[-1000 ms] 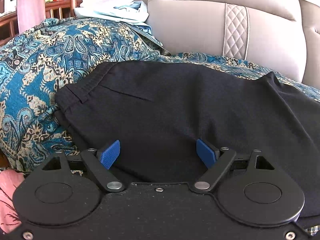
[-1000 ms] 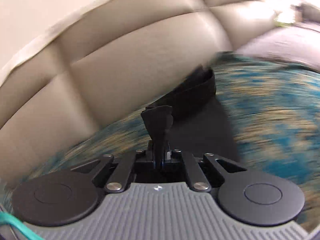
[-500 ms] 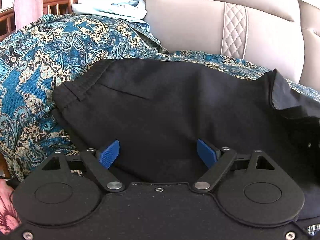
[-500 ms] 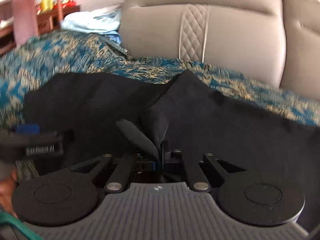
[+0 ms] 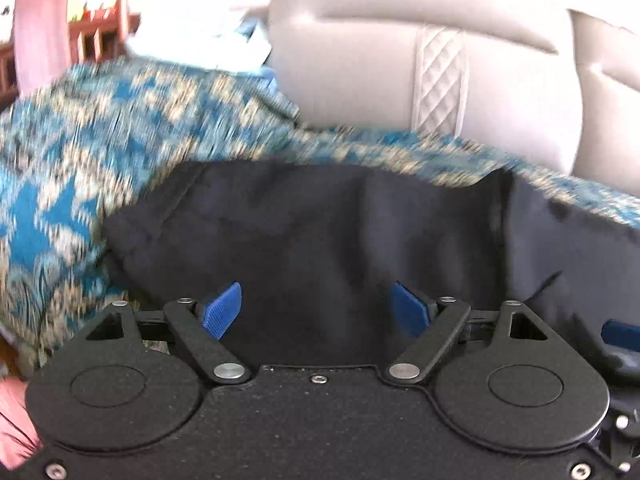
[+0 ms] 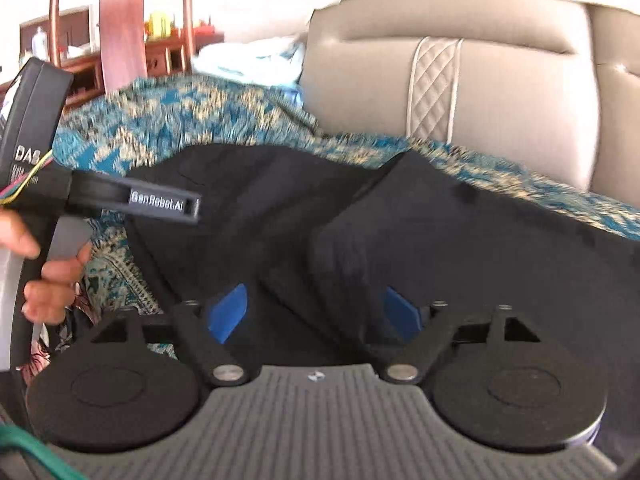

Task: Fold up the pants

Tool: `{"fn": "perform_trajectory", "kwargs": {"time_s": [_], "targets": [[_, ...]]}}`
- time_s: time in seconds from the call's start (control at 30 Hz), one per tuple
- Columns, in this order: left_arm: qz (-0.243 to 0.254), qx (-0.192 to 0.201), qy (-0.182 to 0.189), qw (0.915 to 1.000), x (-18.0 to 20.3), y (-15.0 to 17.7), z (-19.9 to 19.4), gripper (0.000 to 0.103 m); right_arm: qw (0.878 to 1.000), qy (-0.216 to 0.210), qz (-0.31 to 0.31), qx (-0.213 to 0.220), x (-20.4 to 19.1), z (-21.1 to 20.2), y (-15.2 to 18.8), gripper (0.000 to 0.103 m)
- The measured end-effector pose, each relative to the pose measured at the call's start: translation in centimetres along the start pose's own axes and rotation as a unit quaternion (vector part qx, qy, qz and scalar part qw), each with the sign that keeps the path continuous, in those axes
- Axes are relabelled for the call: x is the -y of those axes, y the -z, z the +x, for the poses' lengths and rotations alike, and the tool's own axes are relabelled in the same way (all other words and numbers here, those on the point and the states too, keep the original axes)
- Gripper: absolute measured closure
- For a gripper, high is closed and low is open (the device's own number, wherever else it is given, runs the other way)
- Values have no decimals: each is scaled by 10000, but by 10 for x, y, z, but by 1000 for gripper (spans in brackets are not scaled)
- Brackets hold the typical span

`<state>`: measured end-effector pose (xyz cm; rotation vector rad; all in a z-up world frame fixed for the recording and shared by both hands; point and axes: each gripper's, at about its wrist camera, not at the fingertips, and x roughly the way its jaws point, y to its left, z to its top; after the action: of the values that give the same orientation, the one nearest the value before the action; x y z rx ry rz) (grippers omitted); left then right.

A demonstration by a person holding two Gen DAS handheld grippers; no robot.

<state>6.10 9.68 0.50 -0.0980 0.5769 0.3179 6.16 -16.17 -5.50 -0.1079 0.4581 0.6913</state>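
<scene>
Black pants (image 5: 320,220) lie on a blue patterned cover (image 5: 80,160). One leg end (image 6: 344,248) is laid back over the rest of the pants (image 6: 500,248). My right gripper (image 6: 315,314) sits low over that folded end. Its jaws are opening, the cloth lies loose between the blue pads, and neither pad presses on it. My left gripper (image 5: 316,312) hovers open over the waist side with only flat cloth below. At the left of the right wrist view a person's hand (image 6: 52,276) holds the left tool. A blue pad (image 5: 620,334) of the right gripper shows at the right edge.
A beige leather sofa back (image 5: 400,80) rises right behind the pants. Light blue clothes (image 6: 248,60) are piled at the back left. Dark wooden furniture (image 6: 120,20) stands beyond the cover's left end.
The right gripper swung left with the leg end pinched, laid it over the pants and opened, letting it go. The left gripper lifted a little and stayed open.
</scene>
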Motion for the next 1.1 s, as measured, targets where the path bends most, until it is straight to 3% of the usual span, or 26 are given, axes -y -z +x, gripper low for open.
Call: {"fn": "perform_trajectory", "kwargs": {"time_s": [0.07, 0.17, 0.27, 0.37, 0.53, 0.73, 0.93, 1.1], "targets": [[124, 202, 162, 9996, 12, -6, -10, 21, 9991, 300, 70, 290, 5, -16, 7, 14], [258, 444, 502, 9974, 35, -13, -25, 21, 9913, 1071, 398, 658, 19, -38, 19, 14], [387, 519, 945, 9934, 63, -16, -33, 21, 9704, 2121, 704, 911, 37, -57, 28, 14], [643, 537, 1099, 9904, 90, -8, -36, 21, 9508, 2768, 1003, 962, 56, -70, 37, 14], [987, 343, 1111, 9883, 119, 17, -29, 21, 9386, 3085, 1338, 769, 75, -78, 54, 14], [1043, 9, 936, 9901, 124, 45, -18, 21, 9397, 3241, 923, 586, 70, -74, 69, 11], [929, 122, 975, 9908, 116, 58, -18, 17, 9370, 3379, 671, 575, 63, -64, 72, 0], [764, 104, 1085, 9911, 108, 59, -15, 14, 9364, 3321, 926, 659, 71, -66, 74, 0]]}}
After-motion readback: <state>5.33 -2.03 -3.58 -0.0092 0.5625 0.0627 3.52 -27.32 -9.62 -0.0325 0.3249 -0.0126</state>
